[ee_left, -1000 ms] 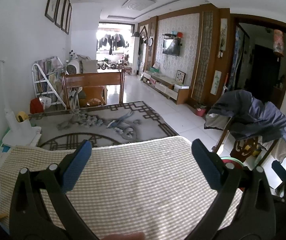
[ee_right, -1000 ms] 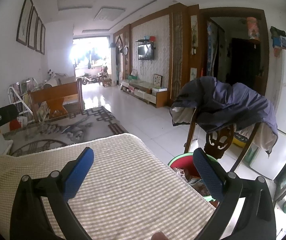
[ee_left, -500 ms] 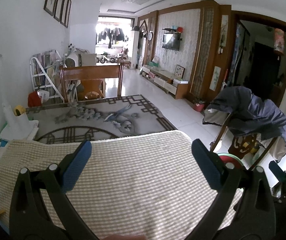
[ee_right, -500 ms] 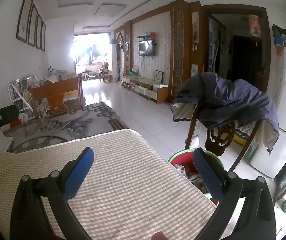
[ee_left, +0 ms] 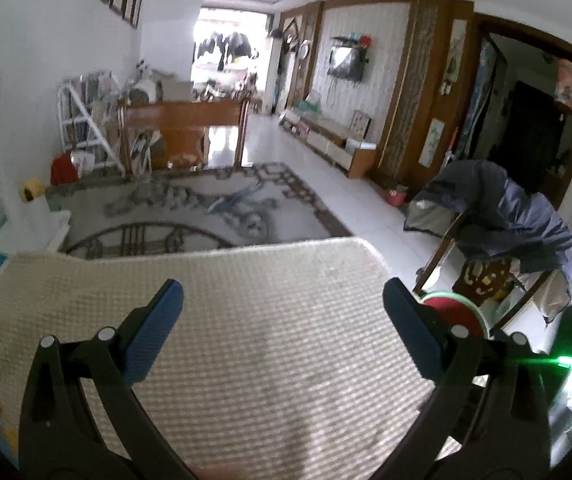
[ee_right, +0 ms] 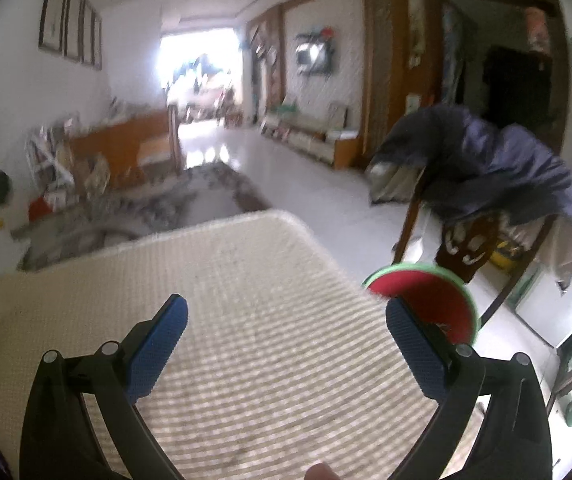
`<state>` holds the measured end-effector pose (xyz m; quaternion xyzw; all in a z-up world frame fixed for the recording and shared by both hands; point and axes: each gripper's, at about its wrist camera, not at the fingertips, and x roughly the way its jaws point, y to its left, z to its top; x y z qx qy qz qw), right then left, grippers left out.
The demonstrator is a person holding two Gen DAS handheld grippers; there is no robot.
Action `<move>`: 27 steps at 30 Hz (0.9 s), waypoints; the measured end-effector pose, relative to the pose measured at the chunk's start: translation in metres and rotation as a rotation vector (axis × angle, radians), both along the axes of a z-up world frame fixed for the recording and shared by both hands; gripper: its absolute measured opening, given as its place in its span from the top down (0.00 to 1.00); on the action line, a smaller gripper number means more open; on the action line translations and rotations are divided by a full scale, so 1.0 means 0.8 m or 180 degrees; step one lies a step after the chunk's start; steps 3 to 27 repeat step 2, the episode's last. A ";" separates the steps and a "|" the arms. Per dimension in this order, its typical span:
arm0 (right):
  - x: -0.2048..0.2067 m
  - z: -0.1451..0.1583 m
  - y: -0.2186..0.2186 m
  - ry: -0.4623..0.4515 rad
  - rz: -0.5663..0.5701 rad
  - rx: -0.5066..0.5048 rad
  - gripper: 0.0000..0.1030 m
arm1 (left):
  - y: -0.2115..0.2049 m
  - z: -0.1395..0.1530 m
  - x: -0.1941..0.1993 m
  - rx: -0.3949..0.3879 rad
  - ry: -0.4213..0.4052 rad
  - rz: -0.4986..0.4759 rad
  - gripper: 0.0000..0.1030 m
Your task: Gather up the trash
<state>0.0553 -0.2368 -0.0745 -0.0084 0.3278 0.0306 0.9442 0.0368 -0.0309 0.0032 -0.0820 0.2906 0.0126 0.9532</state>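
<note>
A checked beige cloth (ee_left: 225, 320) covers the near end of the table and also fills the right wrist view (ee_right: 245, 300). I see no loose trash on it. A red bin with a green rim (ee_right: 426, 300) stands on the floor off the table's right edge; it also shows in the left wrist view (ee_left: 456, 312). My left gripper (ee_left: 283, 320) is open and empty above the cloth. My right gripper (ee_right: 286, 332) is open and empty above the cloth, its right finger in front of the bin. The right wrist view is motion-blurred.
A wooden chair draped with a dark blue jacket (ee_left: 502, 216) stands right of the table, behind the bin. White items (ee_left: 33, 220) sit at the table's left edge. A wooden chair (ee_left: 181, 132) stands at the far end. A fridge (ee_right: 558, 300) is at far right.
Both views have tilted and shifted; the cloth's far edge sits lower and the bin now shows more from above. The right wrist view has become blurred by motion. Both grippers stay open.
</note>
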 end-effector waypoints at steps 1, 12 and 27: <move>0.014 -0.017 0.008 0.0088 0.0090 -0.0049 0.07 | 0.004 -0.006 -0.001 0.0007 0.0025 0.0041 0.05; 0.022 -0.025 0.012 0.0133 0.0139 -0.0080 0.07 | 0.007 -0.010 -0.001 0.0019 0.0057 0.0082 0.05; 0.022 -0.025 0.012 0.0133 0.0139 -0.0080 0.07 | 0.007 -0.010 -0.001 0.0019 0.0057 0.0082 0.05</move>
